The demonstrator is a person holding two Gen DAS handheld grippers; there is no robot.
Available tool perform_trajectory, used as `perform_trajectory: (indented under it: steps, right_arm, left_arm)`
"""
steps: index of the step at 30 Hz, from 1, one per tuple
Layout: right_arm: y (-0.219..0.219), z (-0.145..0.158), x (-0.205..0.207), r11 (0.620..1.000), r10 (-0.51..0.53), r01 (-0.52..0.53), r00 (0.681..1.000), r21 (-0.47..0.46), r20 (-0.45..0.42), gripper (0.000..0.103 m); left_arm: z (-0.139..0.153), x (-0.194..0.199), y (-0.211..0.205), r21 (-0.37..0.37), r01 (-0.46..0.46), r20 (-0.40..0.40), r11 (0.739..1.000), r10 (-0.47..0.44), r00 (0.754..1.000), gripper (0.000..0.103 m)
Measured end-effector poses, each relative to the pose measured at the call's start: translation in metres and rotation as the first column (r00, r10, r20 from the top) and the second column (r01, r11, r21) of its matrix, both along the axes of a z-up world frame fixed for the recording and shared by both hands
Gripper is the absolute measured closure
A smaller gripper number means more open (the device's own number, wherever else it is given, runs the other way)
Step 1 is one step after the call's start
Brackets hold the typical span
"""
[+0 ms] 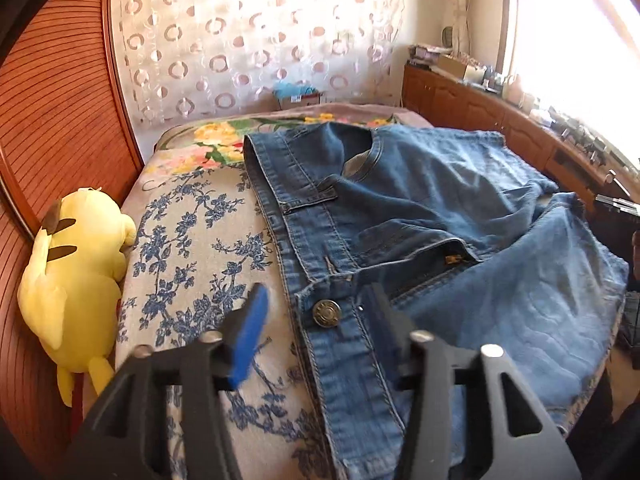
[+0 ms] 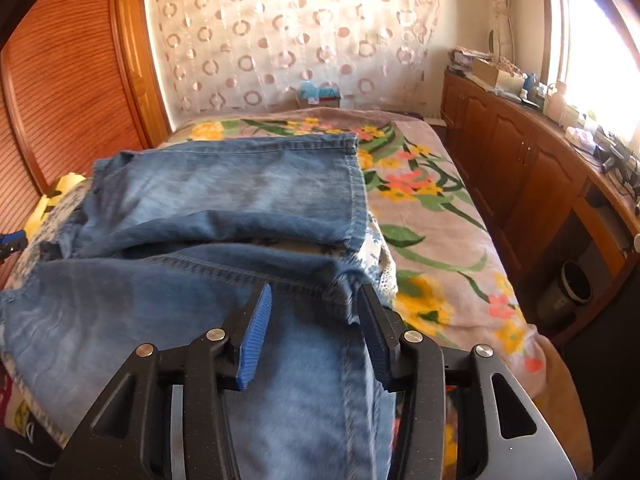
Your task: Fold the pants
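Now the jeans [image 1: 420,208] are being spread lengthwise across the bed [image 2: 440,208]; the waistband is being straddled by the released left tongs [image 1: 316,320], a leg hem by the released right tongs [image 2: 314,332].

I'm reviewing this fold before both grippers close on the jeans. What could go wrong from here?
1. The left gripper straddles the metal button on the waistband; the pads may pinch metal and slip.
2. The right gripper brackets a bunched seam of the jeans, so it may catch only one layer.
3. The legs are rumpled; creases could be folded in.
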State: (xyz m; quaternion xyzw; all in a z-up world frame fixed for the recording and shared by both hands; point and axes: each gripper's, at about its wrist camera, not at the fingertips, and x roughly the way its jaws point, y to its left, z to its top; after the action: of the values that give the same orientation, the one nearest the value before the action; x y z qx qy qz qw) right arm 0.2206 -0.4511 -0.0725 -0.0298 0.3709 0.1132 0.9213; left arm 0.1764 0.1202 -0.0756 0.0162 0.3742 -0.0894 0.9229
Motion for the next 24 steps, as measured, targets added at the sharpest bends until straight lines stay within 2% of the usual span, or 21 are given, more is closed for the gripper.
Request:
perform_trajectory:
  steps: [1, 11, 24]
  right_arm:
    - [0.001, 0.000, -0.007, 1.000, 0.006, -0.006, 1.000, 0.005, 0.001, 0.054]
    - [0.001, -0.008, -0.064, 1.000, 0.013, -0.014, 1.000, 0.026, 0.007, 0.047]
    - [-0.022, -0.023, -0.124, 0.999, -0.008, 0.010, 1.000, 0.049, -0.027, 0.042]
  left_arm:
    - [0.001, -0.004, 0.000, -0.006, 0.002, 0.007, 1.000, -0.002, 1.000, 0.038]
    - [0.001, -0.049, -0.004, -0.018, -0.016, 0.025, 1.000, 0.016, 1.000, 0.038]
    - [-0.027, -0.114, 0.006, -0.091, -0.058, -0.021, 0.994, 0.057, 0.998, 0.038]
